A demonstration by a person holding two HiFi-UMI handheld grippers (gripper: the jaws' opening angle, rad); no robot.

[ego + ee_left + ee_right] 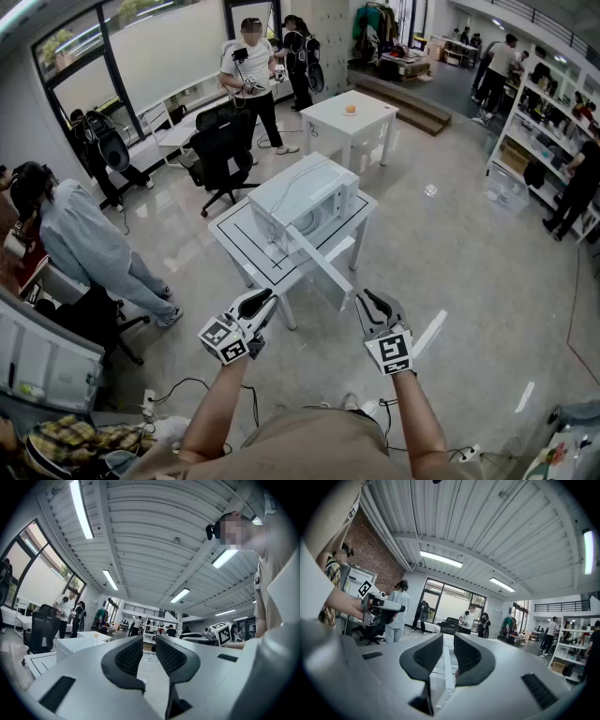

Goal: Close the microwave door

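Note:
A white microwave (pixel 305 195) stands on a white table (pixel 232 242) ahead of me. Its door (pixel 321 264) hangs open, swung out toward me past the table's front edge. My left gripper (pixel 261 304) is held low in front of the table, left of the door's end, jaws nearly together with nothing between them. Just right of the door's end, my right gripper (pixel 368 300) is likewise shut and empty. In the right gripper view the door's edge (pixel 446 667) shows through the slit between the pads of the right gripper (pixel 448 641). The left gripper (pixel 149 643) points past the microwave (pixel 75 647).
A black office chair (pixel 220 150) stands behind the table, and a second white table (pixel 349 117) farther back holds a small orange thing. A person in a grey top (pixel 84 239) sits at the left. Other people stand at the back, and shelves (pixel 548 127) line the right.

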